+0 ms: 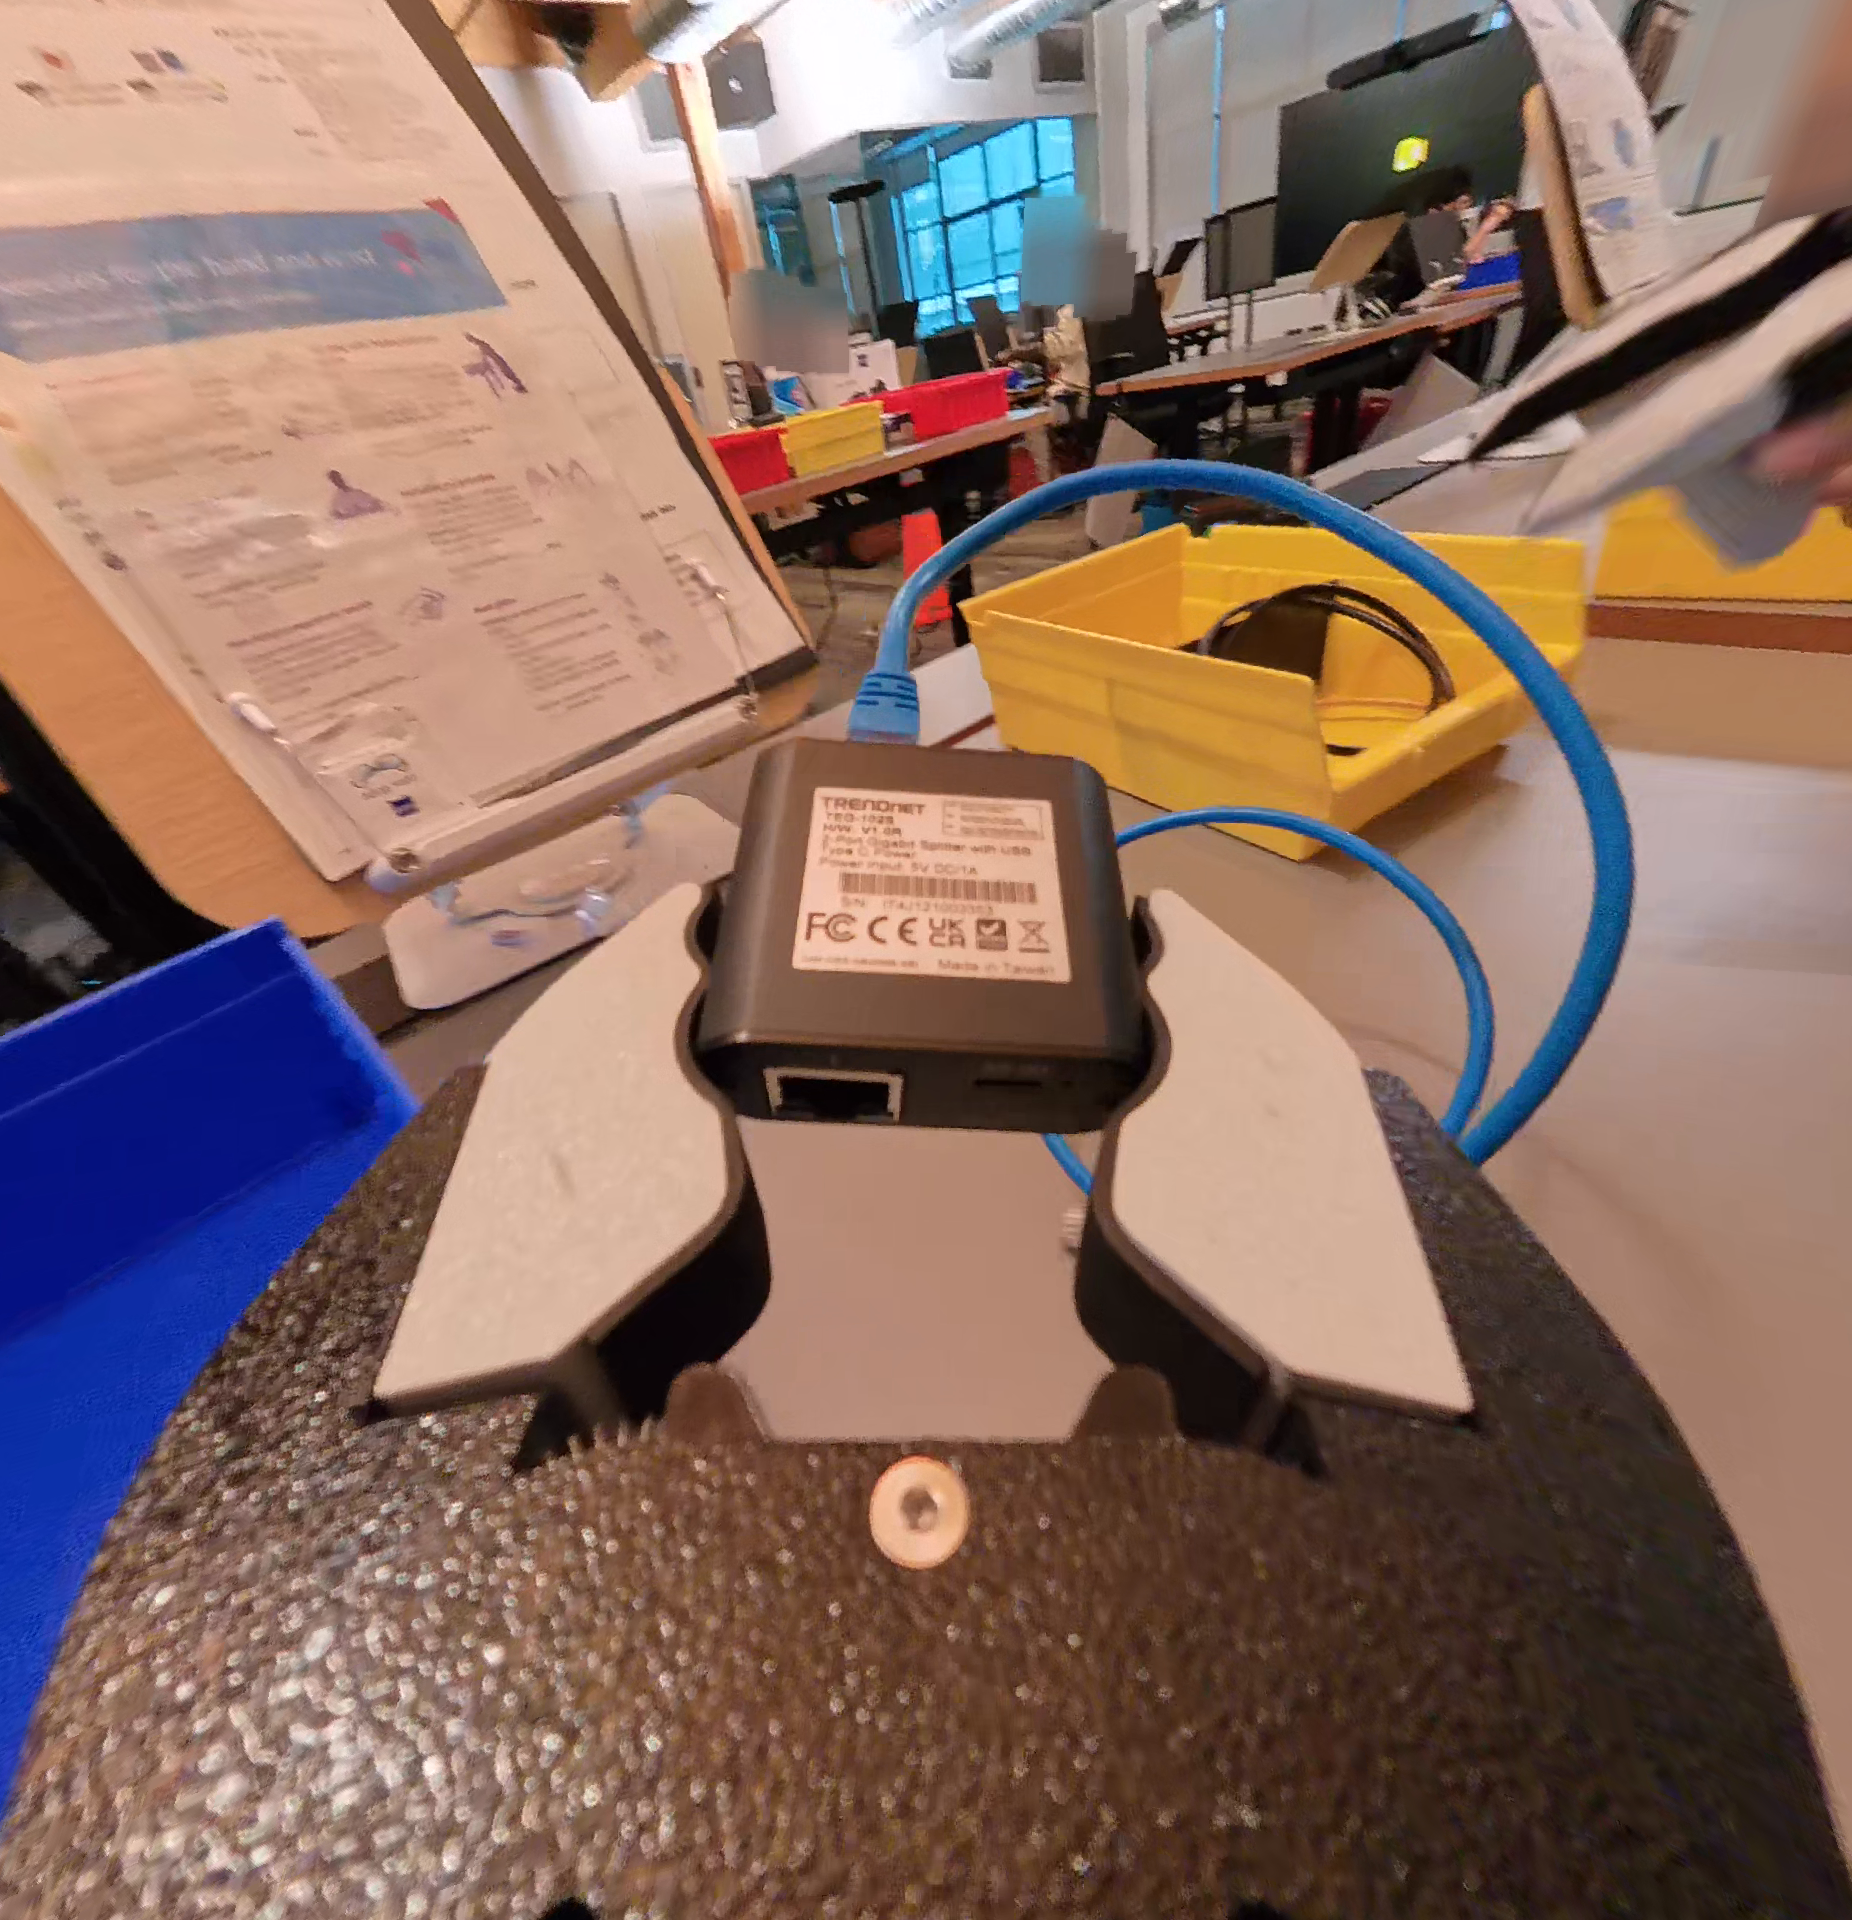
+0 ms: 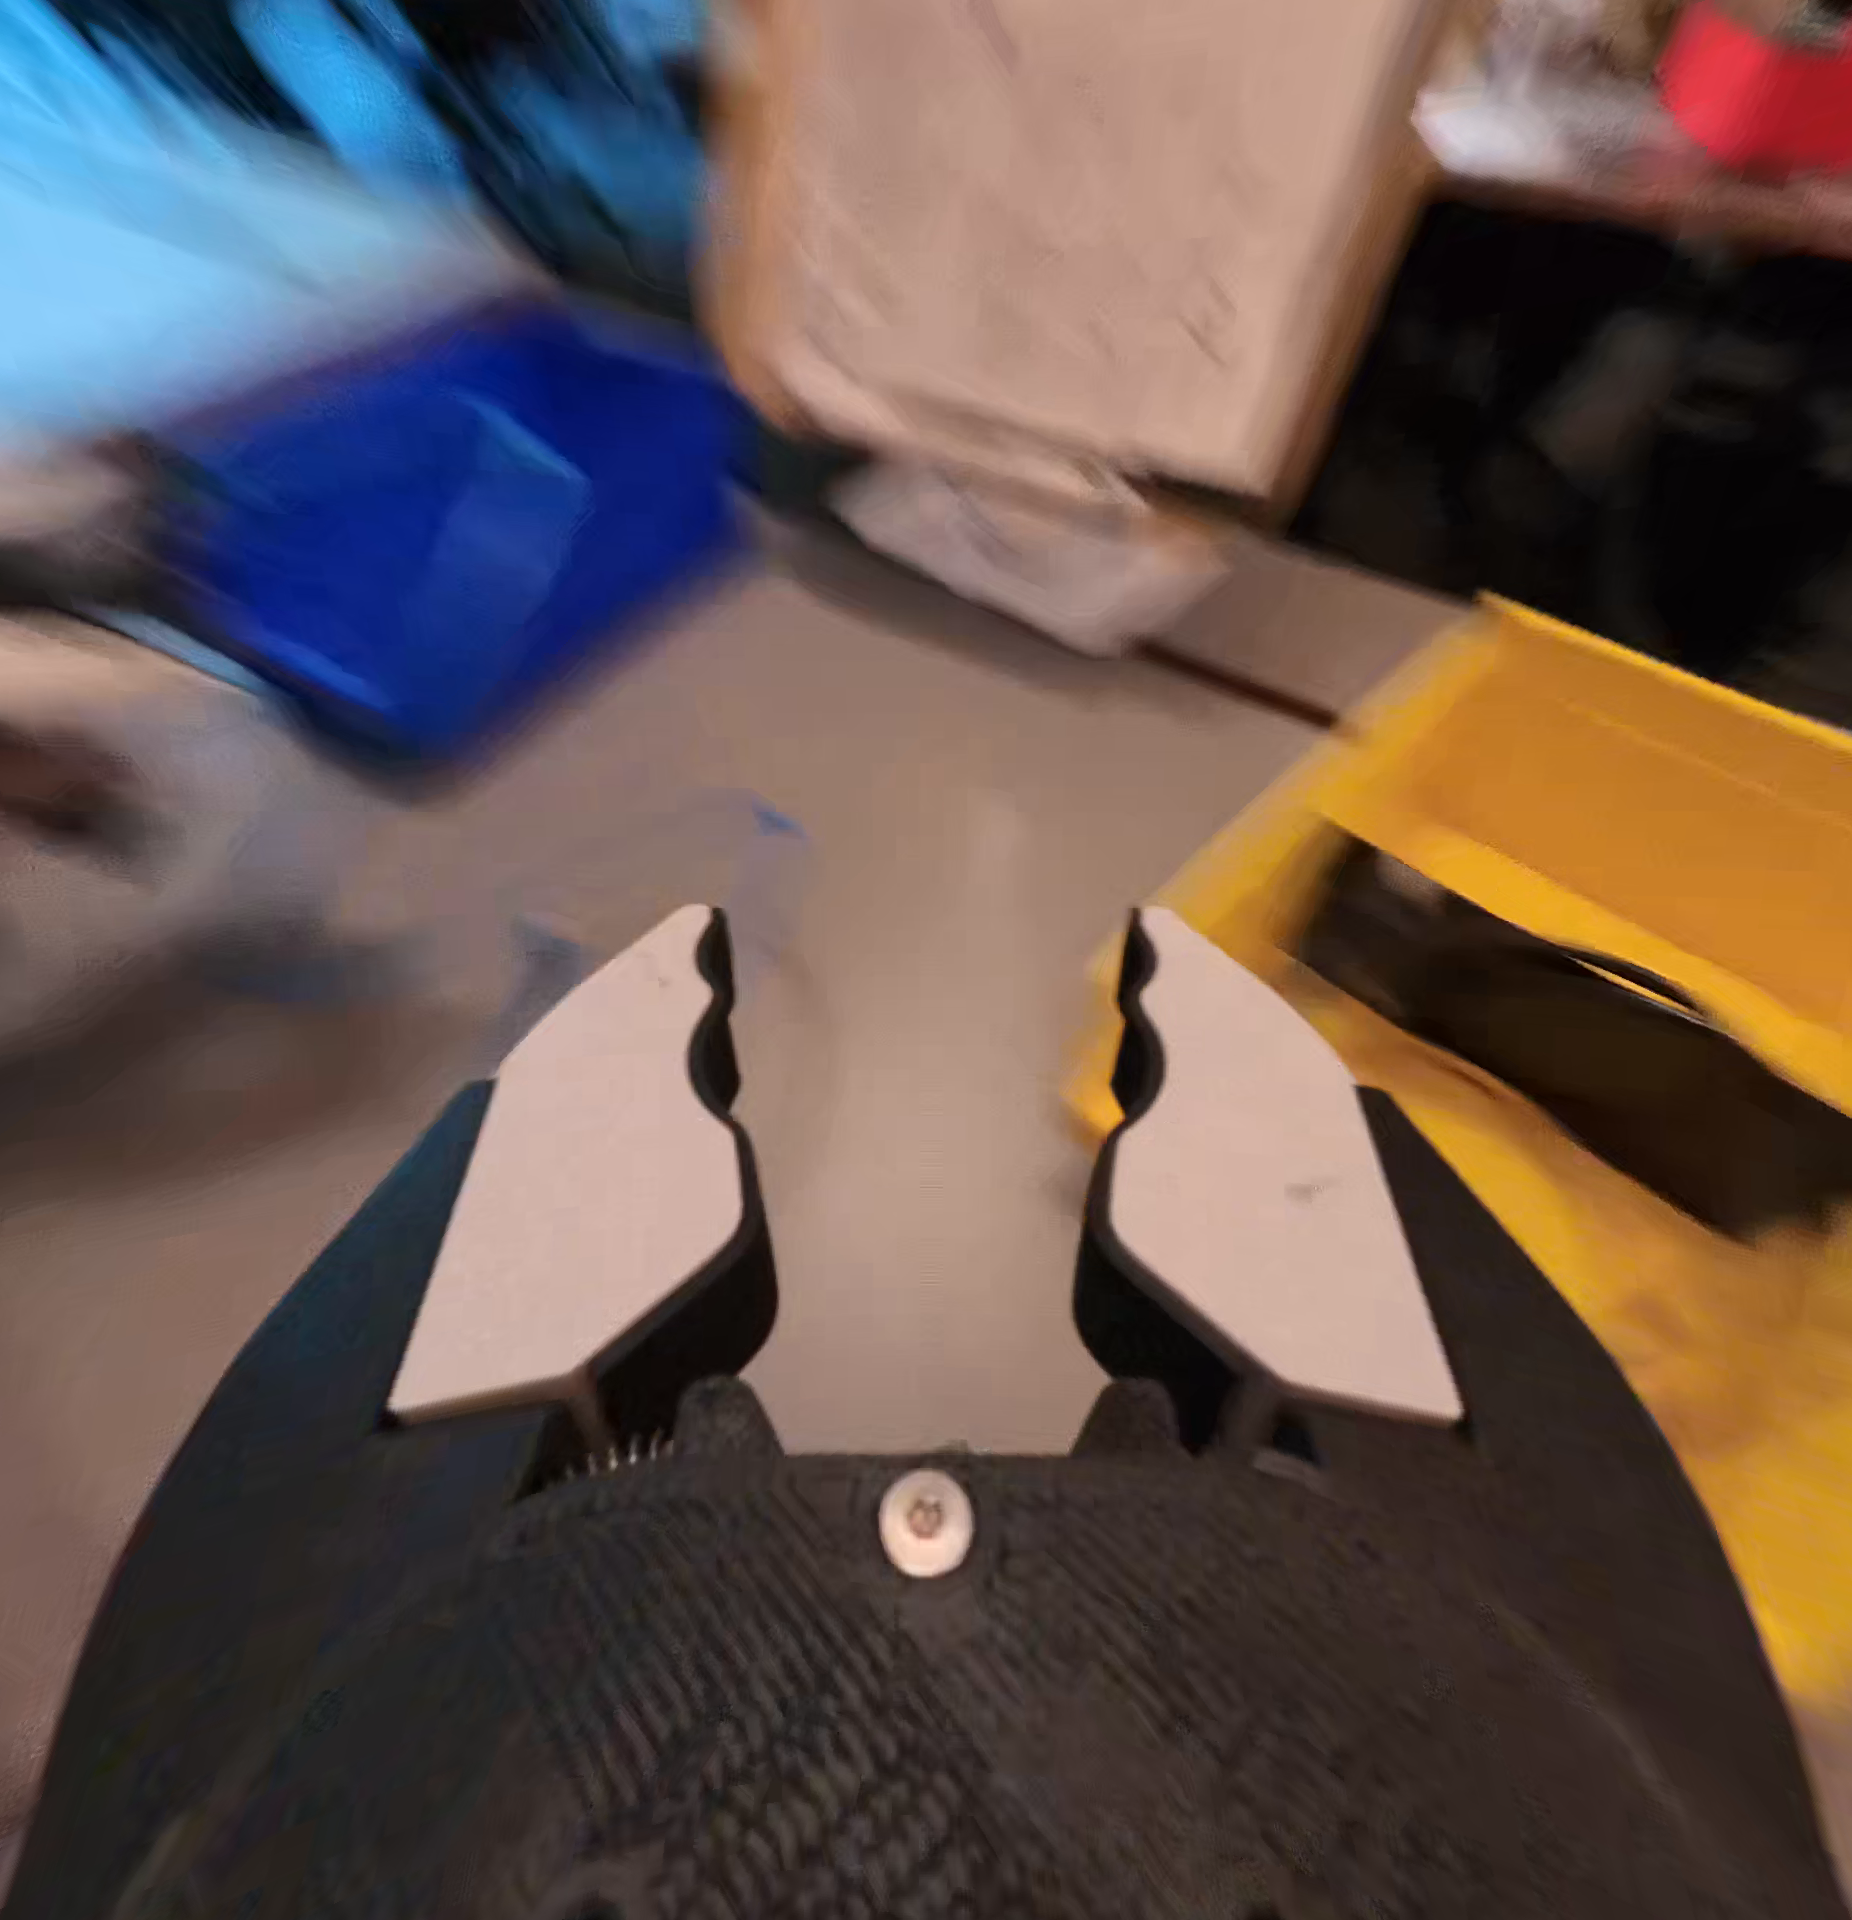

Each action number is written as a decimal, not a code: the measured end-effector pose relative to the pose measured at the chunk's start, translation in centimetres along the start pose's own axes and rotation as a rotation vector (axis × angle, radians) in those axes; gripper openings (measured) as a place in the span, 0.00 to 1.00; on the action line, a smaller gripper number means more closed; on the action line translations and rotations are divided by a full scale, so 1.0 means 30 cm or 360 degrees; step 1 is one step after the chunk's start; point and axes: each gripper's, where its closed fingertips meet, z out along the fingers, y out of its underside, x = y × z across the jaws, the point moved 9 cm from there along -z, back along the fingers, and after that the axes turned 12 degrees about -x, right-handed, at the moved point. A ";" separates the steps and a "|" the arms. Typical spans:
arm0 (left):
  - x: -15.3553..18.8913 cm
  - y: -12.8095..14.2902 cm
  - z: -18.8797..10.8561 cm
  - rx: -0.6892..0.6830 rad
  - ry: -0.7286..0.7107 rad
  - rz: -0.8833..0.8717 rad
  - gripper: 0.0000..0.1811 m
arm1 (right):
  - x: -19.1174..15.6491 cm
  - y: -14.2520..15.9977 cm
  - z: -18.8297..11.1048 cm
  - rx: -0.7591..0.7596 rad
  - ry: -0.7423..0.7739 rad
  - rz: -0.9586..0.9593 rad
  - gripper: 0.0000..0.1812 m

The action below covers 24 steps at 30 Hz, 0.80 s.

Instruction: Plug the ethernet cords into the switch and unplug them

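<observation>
My left gripper (image 1: 922, 925) is shut on a small black switch (image 1: 917, 914), held above the table with its white label facing up. A blue ethernet cord (image 1: 1317, 499) is plugged into the switch's far side by its blue connector (image 1: 886, 707); it loops right and down behind the gripper. An empty port (image 1: 834, 1093) faces the camera. My right gripper (image 2: 927, 925) is open and empty over the grey table; its view is motion-blurred. It also shows blurred at the upper right of the left wrist view (image 1: 1680, 353).
A yellow bin (image 1: 1192, 717) with a black cable inside stands right of the switch, also in the right wrist view (image 2: 1587, 831). A blue bin (image 1: 143, 1174) is at left, also in the right wrist view (image 2: 465, 520). A poster board (image 1: 309, 436) leans at the back left.
</observation>
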 end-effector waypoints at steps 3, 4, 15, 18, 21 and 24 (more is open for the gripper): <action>0.039 0.018 0.035 -0.0010 0.0130 0.0055 0.40 | -0.252 -0.019 0.003 0.0500 -0.0614 0.0214 0.32; 0.054 0.023 0.046 -0.0023 0.0156 0.0087 0.40 | -0.313 -0.008 0.034 0.0535 -0.0702 0.0289 0.31; 0.169 0.039 0.081 -0.0029 0.0102 0.0604 0.40 | -0.435 0.058 0.296 0.0421 -0.0951 0.0919 0.27; 0.199 0.035 0.086 0.0006 0.0115 0.0672 0.40 | -0.415 0.080 0.317 0.0439 -0.0990 0.1031 0.26; 0.213 0.035 0.089 0.0049 0.0139 0.0650 0.40 | -0.415 0.105 0.345 0.0373 -0.1106 0.1097 0.27; 0.215 0.031 0.085 0.0128 0.0221 0.0556 0.40 | -0.417 0.120 0.355 0.0447 -0.1244 0.1198 0.25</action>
